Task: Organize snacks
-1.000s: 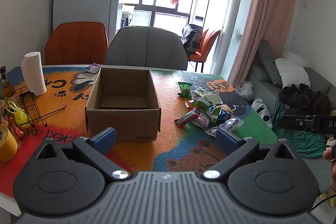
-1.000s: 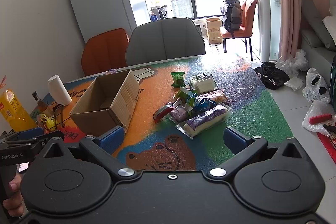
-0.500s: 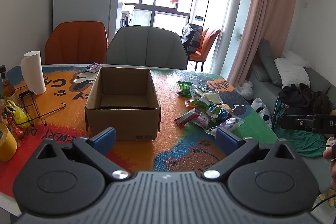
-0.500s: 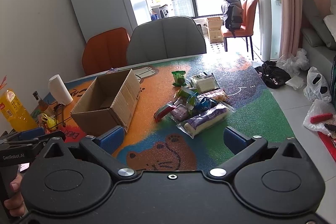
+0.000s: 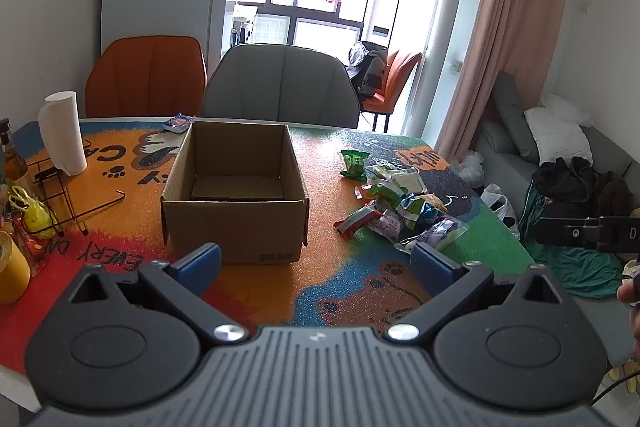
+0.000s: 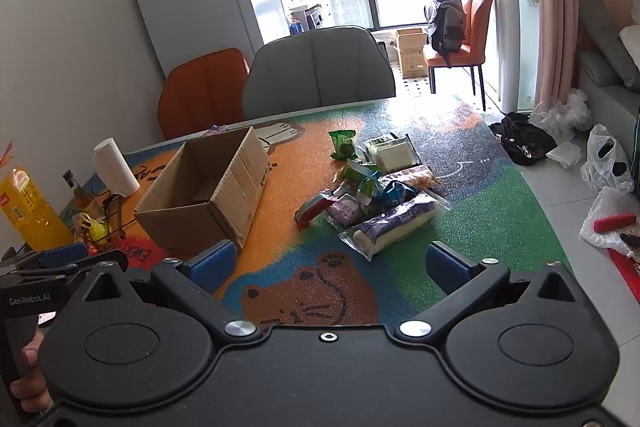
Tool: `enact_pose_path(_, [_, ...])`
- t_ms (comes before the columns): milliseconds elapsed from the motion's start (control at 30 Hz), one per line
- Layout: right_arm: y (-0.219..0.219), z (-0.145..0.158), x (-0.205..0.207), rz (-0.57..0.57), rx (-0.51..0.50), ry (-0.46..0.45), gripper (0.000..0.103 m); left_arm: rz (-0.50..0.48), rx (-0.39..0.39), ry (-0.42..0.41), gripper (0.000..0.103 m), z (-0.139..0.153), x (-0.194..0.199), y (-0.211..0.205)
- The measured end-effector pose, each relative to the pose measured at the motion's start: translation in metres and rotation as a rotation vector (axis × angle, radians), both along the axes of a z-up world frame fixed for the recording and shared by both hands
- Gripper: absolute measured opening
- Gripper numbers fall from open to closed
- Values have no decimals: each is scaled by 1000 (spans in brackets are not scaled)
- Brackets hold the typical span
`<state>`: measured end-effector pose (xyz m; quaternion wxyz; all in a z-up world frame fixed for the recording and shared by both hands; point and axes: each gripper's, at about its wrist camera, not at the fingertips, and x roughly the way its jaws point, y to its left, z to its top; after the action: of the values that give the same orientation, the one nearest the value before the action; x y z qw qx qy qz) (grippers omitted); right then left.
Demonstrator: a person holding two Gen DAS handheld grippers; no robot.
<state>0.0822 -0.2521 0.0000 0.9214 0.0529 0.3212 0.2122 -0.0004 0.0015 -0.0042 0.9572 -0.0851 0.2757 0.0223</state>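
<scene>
- Snacks [image 6: 372, 195]: crinkly plastic packets heaped on the table [image 6: 460, 227], right of the cardboard box [image 5: 236, 187].
- Box: square, open-topped.
- Left gripper [image 5: 316, 263] and right gripper [image 6: 332, 263]: blue pads spread wide, holding nothing, near table edge.

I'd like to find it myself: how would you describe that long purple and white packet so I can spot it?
Start at the open cardboard box on the colourful table mat; to its right lies a heap of snacks. The purple and white packet lies at the heap's near edge, in clear wrap, the longest of them.
</scene>
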Motion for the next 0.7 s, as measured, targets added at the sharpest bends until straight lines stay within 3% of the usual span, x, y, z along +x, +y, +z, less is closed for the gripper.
enact_pose_path(700, [2, -22, 43, -21, 23, 46, 103, 12, -21, -9, 101, -10, 43, 7])
